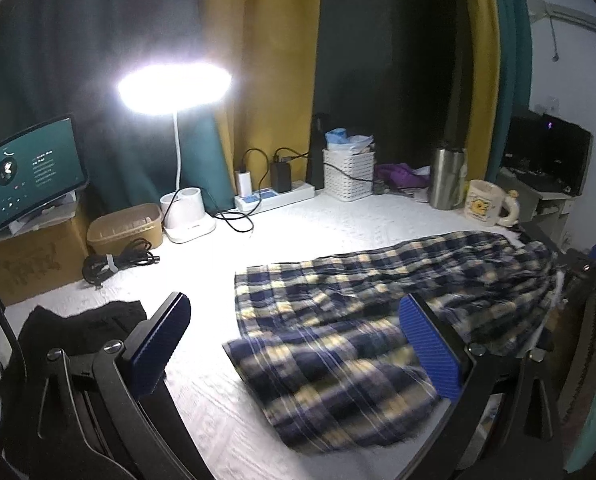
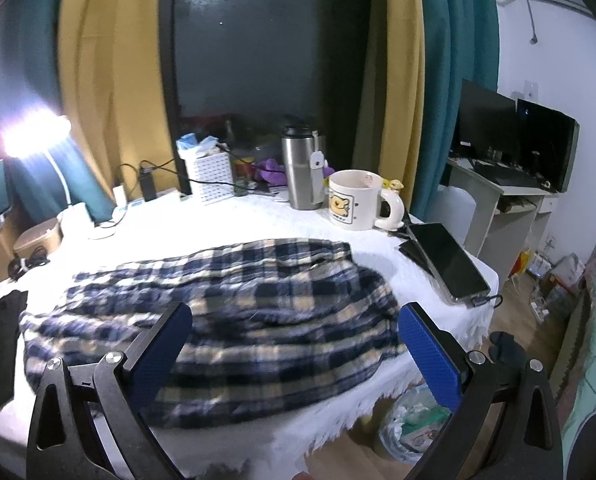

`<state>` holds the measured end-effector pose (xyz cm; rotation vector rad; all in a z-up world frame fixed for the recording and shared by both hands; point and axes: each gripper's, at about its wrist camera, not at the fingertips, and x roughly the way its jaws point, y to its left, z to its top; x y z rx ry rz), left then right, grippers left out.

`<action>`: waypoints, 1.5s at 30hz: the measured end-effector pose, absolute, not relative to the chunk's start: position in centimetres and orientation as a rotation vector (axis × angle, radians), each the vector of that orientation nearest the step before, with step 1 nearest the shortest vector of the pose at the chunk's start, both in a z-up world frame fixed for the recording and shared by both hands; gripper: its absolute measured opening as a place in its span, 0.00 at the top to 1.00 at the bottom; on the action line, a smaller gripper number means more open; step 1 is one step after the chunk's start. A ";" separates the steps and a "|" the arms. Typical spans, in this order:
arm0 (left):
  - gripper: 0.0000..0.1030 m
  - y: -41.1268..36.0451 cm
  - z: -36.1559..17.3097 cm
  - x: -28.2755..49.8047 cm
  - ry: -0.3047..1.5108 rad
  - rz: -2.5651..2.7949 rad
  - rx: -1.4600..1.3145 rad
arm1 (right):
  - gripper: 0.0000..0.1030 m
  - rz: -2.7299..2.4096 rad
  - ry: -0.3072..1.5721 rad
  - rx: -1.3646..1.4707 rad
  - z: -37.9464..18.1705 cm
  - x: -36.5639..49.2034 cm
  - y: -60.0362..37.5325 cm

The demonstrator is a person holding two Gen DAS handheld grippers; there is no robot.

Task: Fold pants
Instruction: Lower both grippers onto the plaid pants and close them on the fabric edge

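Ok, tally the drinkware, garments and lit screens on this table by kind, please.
Drinkware: 2, a steel tumbler and a bear mug.
Garments: 2, the plaid pants and a black garment.
Lit screens: 1, a tablet.
Total: 5.

Navy-and-cream plaid pants (image 1: 378, 304) lie rumpled lengthwise on the white tablecloth (image 1: 281, 232); partly folded.

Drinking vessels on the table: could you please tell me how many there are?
2: a steel tumbler at the back, and a cartoon mug just right of it. Clutter behind may hide others.
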<state>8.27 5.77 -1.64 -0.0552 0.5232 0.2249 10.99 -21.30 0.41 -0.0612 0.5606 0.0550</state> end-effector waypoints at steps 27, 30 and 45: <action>0.21 17.0 -13.6 27.1 0.984 0.124 -0.207 | 0.00 0.099 0.882 -0.004 -5.7 33.7 -26.3; 0.22 16.2 -13.7 26.8 0.965 0.119 -0.195 | 0.00 0.115 0.932 -0.001 -7.2 34.8 -25.9; 0.99 16.8 -10.9 28.1 0.867 0.113 -0.066 | 0.79 0.172 0.935 -0.129 -7.5 35.0 -22.5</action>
